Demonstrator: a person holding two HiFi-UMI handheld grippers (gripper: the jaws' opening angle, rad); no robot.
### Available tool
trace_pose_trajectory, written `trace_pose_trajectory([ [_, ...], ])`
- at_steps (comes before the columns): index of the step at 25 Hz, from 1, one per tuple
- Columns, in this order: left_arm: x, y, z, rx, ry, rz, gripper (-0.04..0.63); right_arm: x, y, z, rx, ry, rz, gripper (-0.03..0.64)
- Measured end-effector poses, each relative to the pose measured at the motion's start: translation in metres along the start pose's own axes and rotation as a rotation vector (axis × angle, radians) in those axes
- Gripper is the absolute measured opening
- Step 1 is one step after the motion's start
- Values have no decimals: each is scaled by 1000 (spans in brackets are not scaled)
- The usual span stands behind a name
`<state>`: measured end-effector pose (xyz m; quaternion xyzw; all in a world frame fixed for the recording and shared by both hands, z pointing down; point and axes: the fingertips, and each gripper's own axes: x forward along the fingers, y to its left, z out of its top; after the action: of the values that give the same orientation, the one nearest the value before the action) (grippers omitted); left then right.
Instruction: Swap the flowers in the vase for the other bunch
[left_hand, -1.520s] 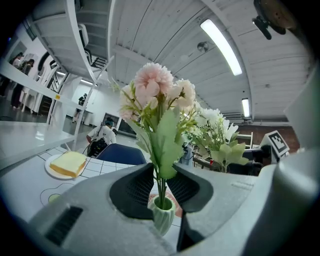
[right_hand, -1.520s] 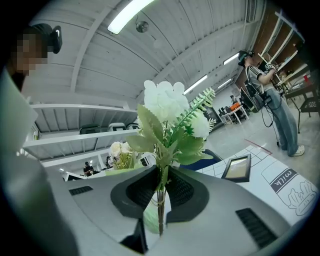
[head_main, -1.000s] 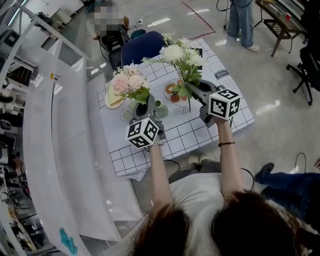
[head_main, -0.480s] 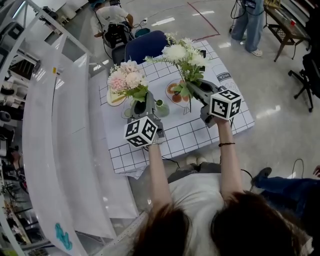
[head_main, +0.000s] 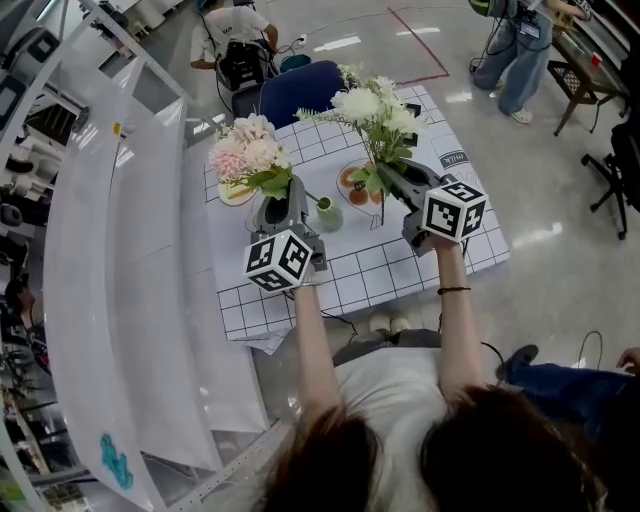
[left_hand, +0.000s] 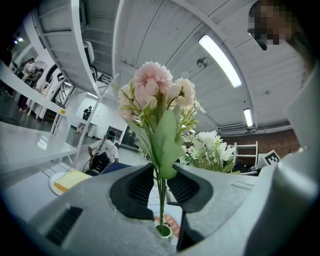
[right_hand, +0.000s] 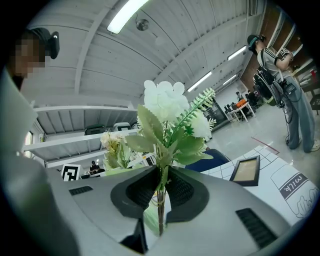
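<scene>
**Head view**
- Table (head_main: 400, 272): covered with a white cloth with a black grid, seen from steeply above.
- Left gripper (head_main: 282, 192): level over the table's left half, jaws clamped on the stems of the pink bunch (head_main: 245, 155).
- Vase (head_main: 328, 214): small, pale green, upright on the cloth just right of the left gripper.
- Right gripper (head_main: 384, 172): level, jaws clamped on the stems of the white bunch (head_main: 372, 105), which is held clear of the cloth to the right of the vase.
- Yellow plate (head_main: 225, 197): on the cloth under the pink bunch.
- Food plate (head_main: 343, 190): on the cloth between the two grippers.
- Blue chair (head_main: 298, 90): at the table's far edge.

**Left gripper view**
- Jaws: pressed onto thin green stems, with a broad leaf just above the pads.
- Pink bunch: upright, its heads well above the jaws.
- Vase: directly below the stems, in the gap between the jaws. The stem ends meet its mouth, but whether they are inside it or just over it cannot be told.

**Right gripper view**
- Jaws: closed on the white bunch's stems, whose ends hang free below the pads.
- Dark frame (right_hand: 246, 171): lying on the cloth to the right.
- Person (right_hand: 280, 75): standing on the floor at far right.
</scene>
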<state>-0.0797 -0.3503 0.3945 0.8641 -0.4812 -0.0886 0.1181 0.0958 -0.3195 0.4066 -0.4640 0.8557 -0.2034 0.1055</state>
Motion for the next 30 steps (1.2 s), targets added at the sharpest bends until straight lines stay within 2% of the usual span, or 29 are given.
trace_pose_trajectory([
  [17, -18, 8, 28, -7, -78, 34, 89, 6, 6, -4, 11, 8, 31, 44],
  [30, -36, 21, 35, 15, -84, 87, 89, 14, 14, -10, 23, 21, 58, 44],
])
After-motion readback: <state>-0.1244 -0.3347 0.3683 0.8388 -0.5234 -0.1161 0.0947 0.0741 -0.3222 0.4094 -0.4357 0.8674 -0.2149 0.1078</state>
